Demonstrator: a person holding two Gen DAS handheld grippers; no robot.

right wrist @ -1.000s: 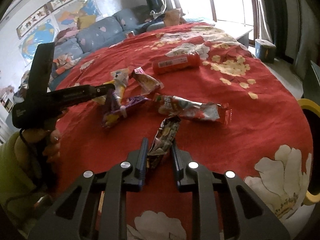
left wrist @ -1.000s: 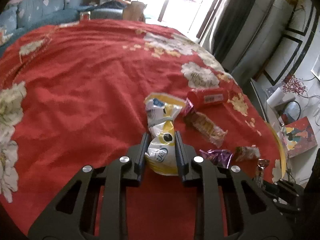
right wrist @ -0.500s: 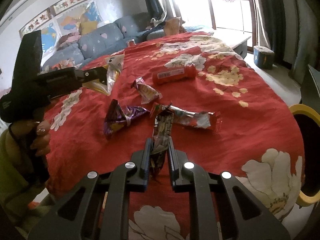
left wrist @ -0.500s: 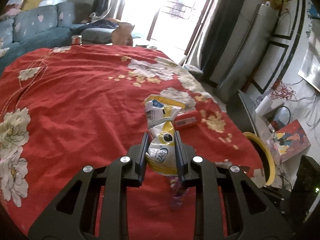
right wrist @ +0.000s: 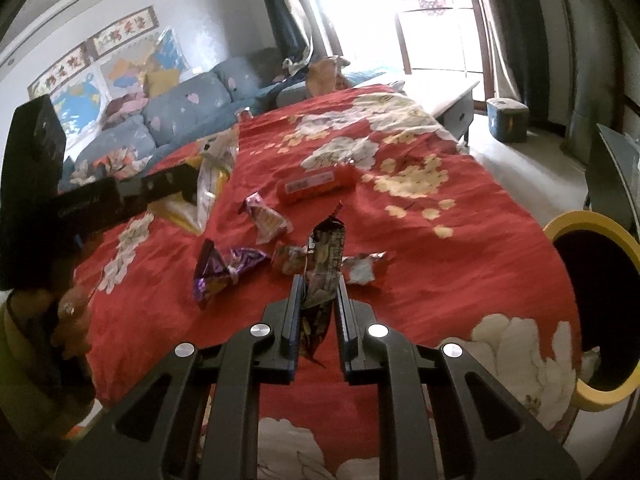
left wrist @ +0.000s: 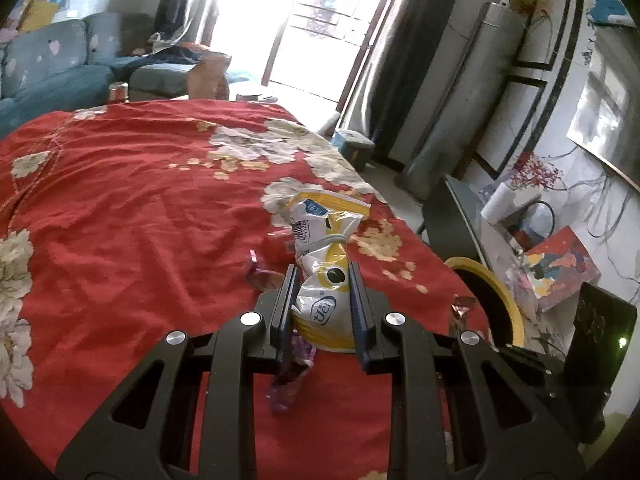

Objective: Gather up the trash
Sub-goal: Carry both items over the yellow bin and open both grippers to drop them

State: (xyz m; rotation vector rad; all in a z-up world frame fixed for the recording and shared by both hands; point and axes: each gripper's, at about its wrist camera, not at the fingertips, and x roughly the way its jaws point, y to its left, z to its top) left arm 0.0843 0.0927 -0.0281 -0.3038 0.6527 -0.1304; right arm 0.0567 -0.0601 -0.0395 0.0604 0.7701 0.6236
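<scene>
My left gripper (left wrist: 322, 276) is shut on a crumpled yellow and white snack bag (left wrist: 326, 264), held clear above the red flowered tablecloth (left wrist: 140, 216). The same bag (right wrist: 214, 172) and the left gripper show at the left of the right wrist view. My right gripper (right wrist: 318, 284) is shut on a dark brown wrapper (right wrist: 326, 258), lifted off the cloth. On the table lie a purple wrapper (right wrist: 224, 268), a pink-ended wrapper (right wrist: 266, 218), a silver-ended wrapper (right wrist: 360, 266) and a red tube pack (right wrist: 316, 182). A yellow-rimmed bin (right wrist: 588, 392) stands at the table's right edge.
A blue sofa (right wrist: 172, 120) runs behind the table. The bin (left wrist: 500, 300) shows again off the table's right side, beside a dark chair (left wrist: 456, 216) and a painted canvas (left wrist: 560, 272). A blue box (right wrist: 508, 118) sits on the floor by the bright window.
Both grippers have risen with their wrappers. The left lifted the yellow bag well off the cloth and swung toward the bin side. The right picked the brown wrapper up off the table.
</scene>
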